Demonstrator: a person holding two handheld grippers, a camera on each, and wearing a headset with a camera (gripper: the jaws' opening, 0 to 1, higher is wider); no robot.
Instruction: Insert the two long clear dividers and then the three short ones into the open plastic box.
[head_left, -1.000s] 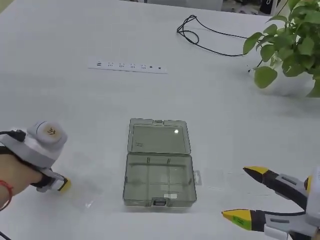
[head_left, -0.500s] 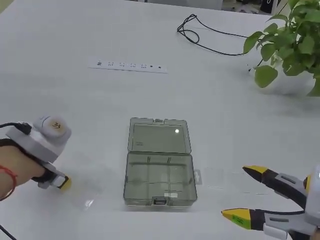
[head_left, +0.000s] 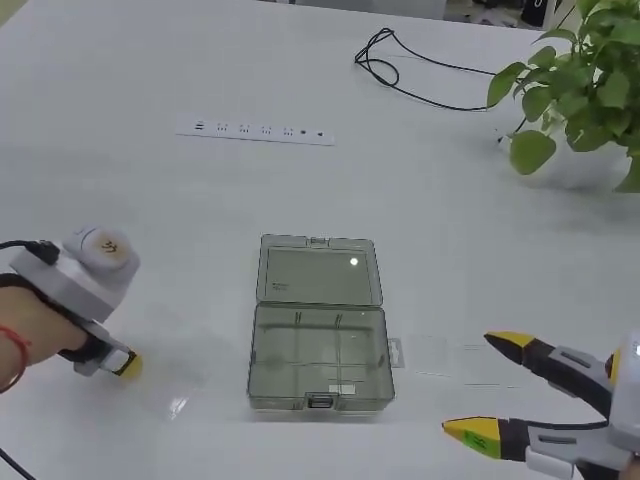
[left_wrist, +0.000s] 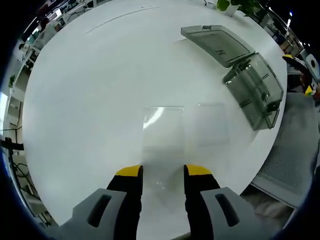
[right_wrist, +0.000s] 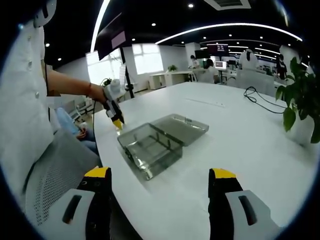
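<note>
The open grey-clear plastic box (head_left: 320, 345) lies mid-table, its lid (head_left: 318, 272) flat behind it. Inside, thin dividers stand in a grid. My left gripper (head_left: 122, 365) hovers left of the box, tips low over the table, jaws a little apart with nothing clearly between them. In the left gripper view, two flat clear dividers (left_wrist: 162, 125) (left_wrist: 210, 131) lie ahead of my left gripper (left_wrist: 163, 172), the box (left_wrist: 252, 90) beyond. More faint clear pieces (head_left: 440, 355) rest right of the box. My right gripper (head_left: 490, 388) hangs wide open and empty at the front right.
A white power strip (head_left: 255, 132) lies at the back, a black cable (head_left: 400, 75) behind it. A potted plant (head_left: 580, 90) stands at the back right. The right gripper view takes in the box (right_wrist: 150, 147), the left gripper (right_wrist: 117, 122) and a mesh chair (right_wrist: 55, 170).
My left gripper has shifted slightly right and tipped a little; the right gripper, the box and the clear pieces have stayed put.
</note>
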